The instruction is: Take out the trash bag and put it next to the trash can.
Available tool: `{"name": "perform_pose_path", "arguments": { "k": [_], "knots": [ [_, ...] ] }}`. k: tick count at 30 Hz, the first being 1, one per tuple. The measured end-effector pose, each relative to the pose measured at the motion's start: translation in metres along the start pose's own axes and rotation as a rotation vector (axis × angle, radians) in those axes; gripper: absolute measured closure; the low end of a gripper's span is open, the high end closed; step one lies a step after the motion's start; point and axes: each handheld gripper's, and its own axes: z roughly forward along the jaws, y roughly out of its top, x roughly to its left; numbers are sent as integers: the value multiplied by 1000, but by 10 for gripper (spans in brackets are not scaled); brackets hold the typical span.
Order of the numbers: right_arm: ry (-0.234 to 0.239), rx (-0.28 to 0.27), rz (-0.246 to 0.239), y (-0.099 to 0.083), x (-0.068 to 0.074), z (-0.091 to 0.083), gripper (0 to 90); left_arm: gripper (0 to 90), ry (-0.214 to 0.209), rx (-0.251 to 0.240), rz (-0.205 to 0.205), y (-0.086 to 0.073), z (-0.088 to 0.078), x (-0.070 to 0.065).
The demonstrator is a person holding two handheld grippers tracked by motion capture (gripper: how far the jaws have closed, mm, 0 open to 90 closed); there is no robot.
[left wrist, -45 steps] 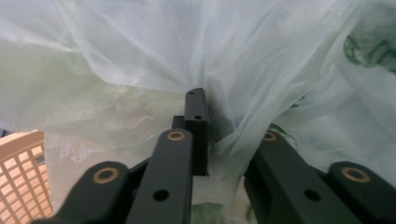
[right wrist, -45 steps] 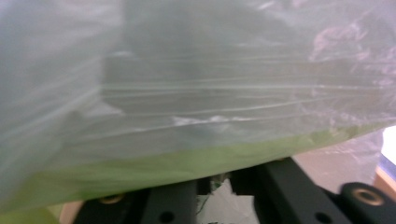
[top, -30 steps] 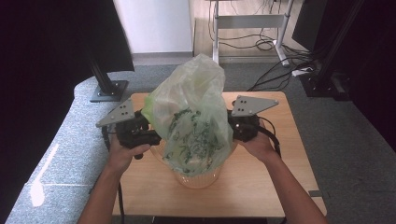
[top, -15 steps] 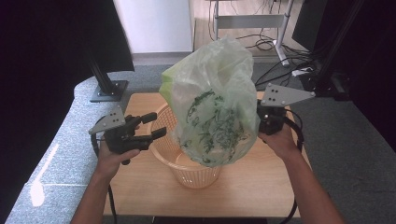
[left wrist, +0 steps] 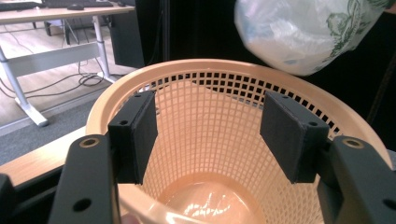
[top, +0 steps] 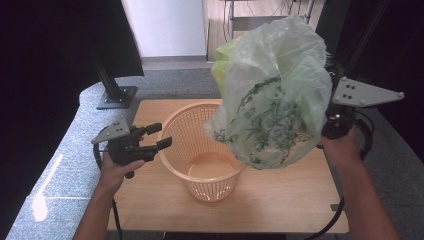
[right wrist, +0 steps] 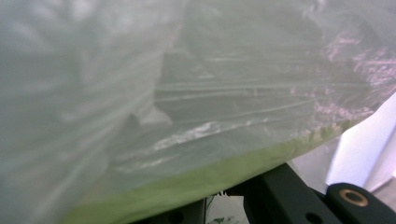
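Observation:
A pale green, translucent plastic bag point(top: 272, 95) with a dark leaf print hangs in the air above the right rim of an orange mesh basket point(top: 200, 145). My right gripper point(top: 334, 126) is shut on the bag's right side, its jaws hidden behind the plastic. In the right gripper view the bag point(right wrist: 187, 93) lies close across the lens. My left gripper point(top: 156, 136) is open just left of the basket's rim, holding nothing. In the left gripper view its fingers point(left wrist: 140, 133) frame the basket's bare inside point(left wrist: 205, 107), and the bag's bottom point(left wrist: 303, 32) hangs at upper right.
The basket stands mid-way on a small wooden table point(top: 280, 205). A black stand with a flat base point(top: 116, 95) sits on the grey surface behind the table's left corner. A desk frame point(top: 250, 20) and cables are farther back.
The bag has come up out of the basket and moved right with my right gripper. My left gripper let go of it, opened and drew back to the left of the basket.

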Motion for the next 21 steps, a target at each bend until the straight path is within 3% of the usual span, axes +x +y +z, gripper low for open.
{"name": "perform_pose_path", "arguments": {
  "k": [7, 15, 21],
  "knots": [
    [-49, 18, 1, -11, -9, -32, 881, 365, 4, 6, -15, -4, 1, 4],
    [-112, 42, 41, -39, -23, -66, 881, 366, 8, 10, -24, -6, 0, 7],
    [-137, 69, 57, -59, -28, -78, 881, 367, 12, 6, -33, -7, -1, 9]
  ]
}}
